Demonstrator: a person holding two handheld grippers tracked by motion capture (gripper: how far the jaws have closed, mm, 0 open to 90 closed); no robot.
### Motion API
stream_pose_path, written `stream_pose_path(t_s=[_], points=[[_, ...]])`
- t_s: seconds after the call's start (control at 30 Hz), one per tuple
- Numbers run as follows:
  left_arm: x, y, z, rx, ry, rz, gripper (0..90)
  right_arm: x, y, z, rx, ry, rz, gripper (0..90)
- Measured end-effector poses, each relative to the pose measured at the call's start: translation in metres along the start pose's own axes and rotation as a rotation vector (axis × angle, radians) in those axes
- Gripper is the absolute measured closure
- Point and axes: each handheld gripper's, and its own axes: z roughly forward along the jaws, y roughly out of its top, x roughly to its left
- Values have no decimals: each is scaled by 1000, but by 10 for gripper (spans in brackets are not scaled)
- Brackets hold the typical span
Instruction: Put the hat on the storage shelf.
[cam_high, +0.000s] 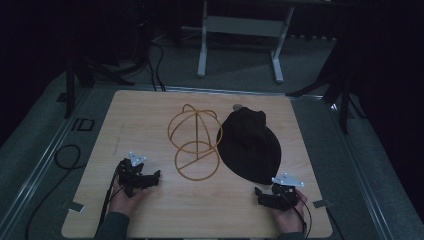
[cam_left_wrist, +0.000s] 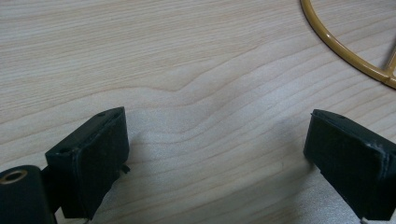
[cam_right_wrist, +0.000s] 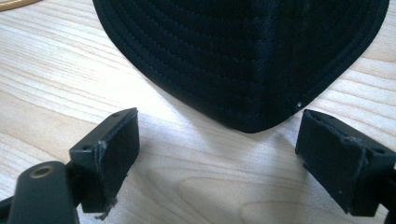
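A black cap (cam_high: 250, 145) lies on the wooden table (cam_high: 150, 120), brim toward me, right of centre. Its stitched brim (cam_right_wrist: 243, 56) sits just ahead of my right gripper (cam_right_wrist: 217, 144), whose jaws are wide apart with nothing between them. A gold wire hat stand (cam_high: 195, 142) stands at the table's middle, left of the cap. My left gripper (cam_high: 145, 178) rests low at the front left, open over bare wood (cam_left_wrist: 215, 144). An arc of the stand's base ring (cam_left_wrist: 345, 51) curves past its upper right. My right gripper (cam_high: 267, 196) sits at the front right.
Black cables (cam_high: 65, 157) trail on the grey floor left of the table. A white table frame (cam_high: 240, 35) stands beyond the far edge. Dark stand legs (cam_high: 340, 95) flank the table's back corners. Bare wood lies between the two grippers.
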Motion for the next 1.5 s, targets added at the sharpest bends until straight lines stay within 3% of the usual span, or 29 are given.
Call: stream_pose_path(t_s=[0.47,0.8,0.97,1.03,1.13,1.27,1.5], points=[[0,0,0,0,0,0,70,2,-1,-2,-9,5,-3,190],[-1,0,0,0,1,-2,70,-5,11,-5,105,43,-45,261],[-1,0,0,0,1,-2,70,-12,13,-8,114,67,-9,298],[-1,0,0,0,1,-2,70,-13,13,-10,123,66,-12,265],[-1,0,0,1,1,-2,70,-9,19,-10,147,48,-55,127],[-1,0,0,1,1,-1,70,-6,29,-10,151,23,-74,96],[-1,0,0,0,0,-1,70,-5,41,-9,165,28,-100,95]])
